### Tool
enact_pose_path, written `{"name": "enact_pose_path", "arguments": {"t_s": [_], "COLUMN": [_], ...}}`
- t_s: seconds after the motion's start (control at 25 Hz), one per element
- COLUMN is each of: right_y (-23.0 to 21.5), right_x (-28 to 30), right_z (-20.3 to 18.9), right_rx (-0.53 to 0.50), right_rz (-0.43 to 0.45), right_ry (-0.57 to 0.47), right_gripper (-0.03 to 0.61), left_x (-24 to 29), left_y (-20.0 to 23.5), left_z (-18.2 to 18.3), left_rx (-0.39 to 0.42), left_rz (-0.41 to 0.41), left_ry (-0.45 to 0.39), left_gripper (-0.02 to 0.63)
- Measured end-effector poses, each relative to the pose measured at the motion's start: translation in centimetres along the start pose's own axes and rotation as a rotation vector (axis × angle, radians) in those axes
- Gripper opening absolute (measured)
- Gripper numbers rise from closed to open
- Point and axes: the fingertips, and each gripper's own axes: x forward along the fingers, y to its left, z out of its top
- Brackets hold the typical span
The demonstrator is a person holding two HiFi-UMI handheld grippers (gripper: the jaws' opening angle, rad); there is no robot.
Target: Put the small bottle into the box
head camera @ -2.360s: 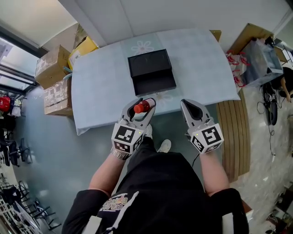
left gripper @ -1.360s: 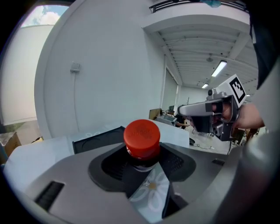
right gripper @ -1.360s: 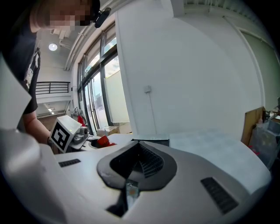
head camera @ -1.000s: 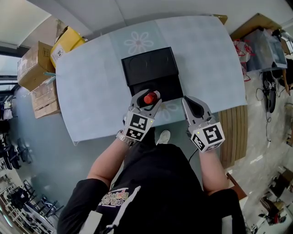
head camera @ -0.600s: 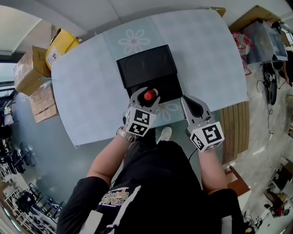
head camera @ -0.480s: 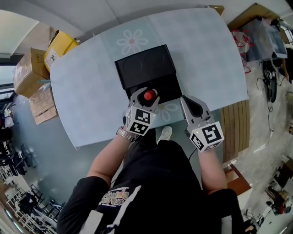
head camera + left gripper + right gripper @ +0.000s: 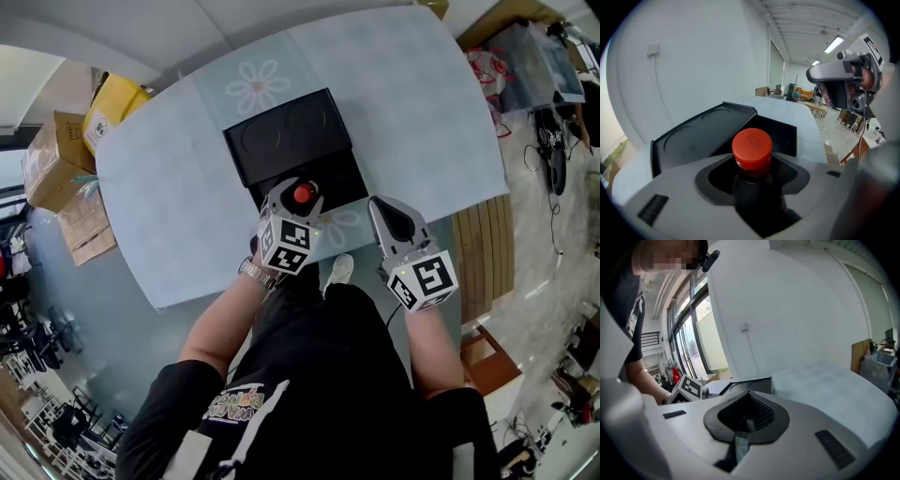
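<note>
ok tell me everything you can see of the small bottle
The small bottle has a round red cap with a matt, plastic look, and a dark neck and body below it; no label can be read. It stands upright, clamped between the jaws of the left gripper, with the cap clear above them and its base hidden. It is held at the near edge of the open black box, not yet inside, and only the jaws are seen touching it.
</note>
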Motion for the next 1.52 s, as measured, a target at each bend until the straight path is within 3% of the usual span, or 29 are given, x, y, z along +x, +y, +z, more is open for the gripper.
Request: {"name": "enact_pose_path", "arguments": {"t_s": [0.52, 0.84, 1.2, 1.52], "right_y": [-0.3, 0.0, 0.5, 1.8], "right_x": [-0.8, -1.5, -3.5, -5.7], "right_z": [-0.1, 0.0, 0.3, 1.3], "right_rx": [0.007, 0.003, -0.013, -0.063], "right_rz": [-0.011, -0.013, -0.016, 0.013], "right_ry": [-0.006, -0.013, -0.026, -0.059], "right_gripper": [0.008, 0.008, 0.008, 0.008], "left_x": [0.6, 0.7, -0.9, -4.5], "left_y": [-0.4, 0.0, -0.6, -1.3], "left_z": [-0.4, -0.4, 0.1, 1.3], "left_rx": [0.031, 0.036, 0.070, 0.074], "left_rz": [0.019, 0.071, 0.094, 0.180], "left_ry": [0.028, 0.015, -0.047, -0.116], "left_gripper": [0.222, 0.222, 0.238, 0.238]}}
